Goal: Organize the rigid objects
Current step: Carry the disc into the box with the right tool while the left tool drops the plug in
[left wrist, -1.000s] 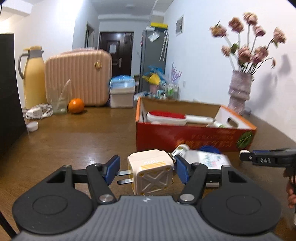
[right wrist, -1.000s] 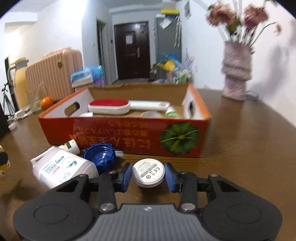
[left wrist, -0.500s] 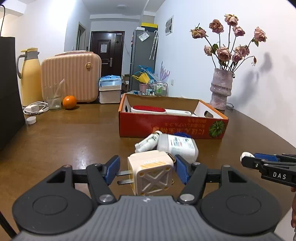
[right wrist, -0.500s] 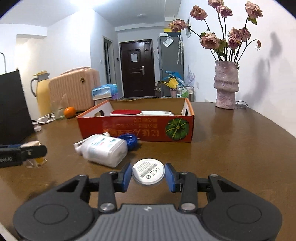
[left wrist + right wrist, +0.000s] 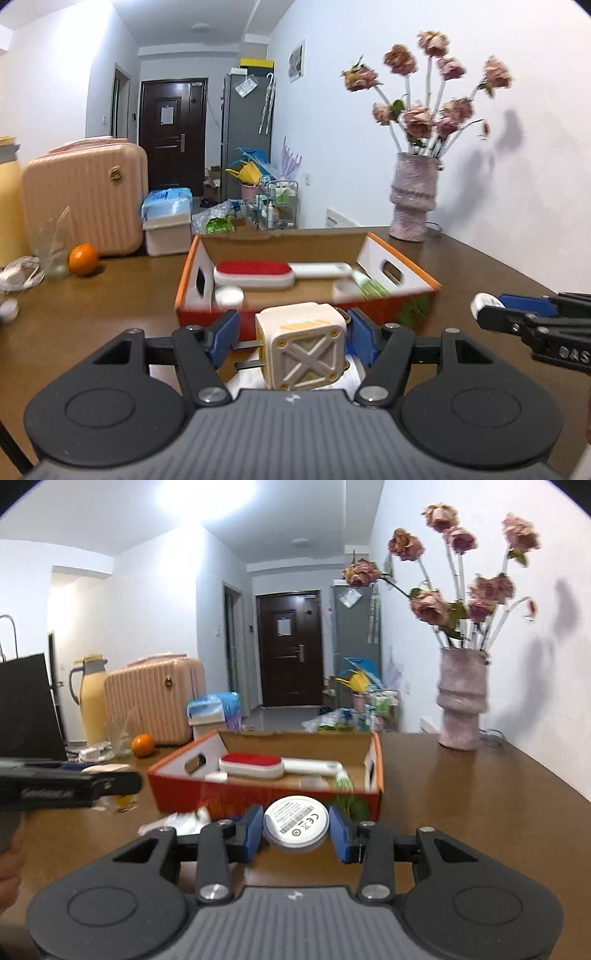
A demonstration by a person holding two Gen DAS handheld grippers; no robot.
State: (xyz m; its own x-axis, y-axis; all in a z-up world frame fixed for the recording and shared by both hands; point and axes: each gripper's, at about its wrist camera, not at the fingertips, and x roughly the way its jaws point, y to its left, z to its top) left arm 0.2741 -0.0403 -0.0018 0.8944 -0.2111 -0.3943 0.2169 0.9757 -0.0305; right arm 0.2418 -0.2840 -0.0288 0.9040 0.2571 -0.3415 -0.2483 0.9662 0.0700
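Left wrist view
- Left gripper (image 5: 293, 338): clenched on the cream plug adapter (image 5: 303, 350), prongs toward its left pad.
- Adapter position: lifted above the table (image 5: 498, 280), at the near wall of the orange cardboard box (image 5: 399, 271).
- Box contents: red-topped brush (image 5: 255, 271), small white items.

Right wrist view
- Right gripper (image 5: 295, 830): grasping a round white disc (image 5: 296, 821), label up.
- Disc position: lifted before the box's near wall.
- White bottle (image 5: 177, 821): lying on the table by the box's near-left corner.
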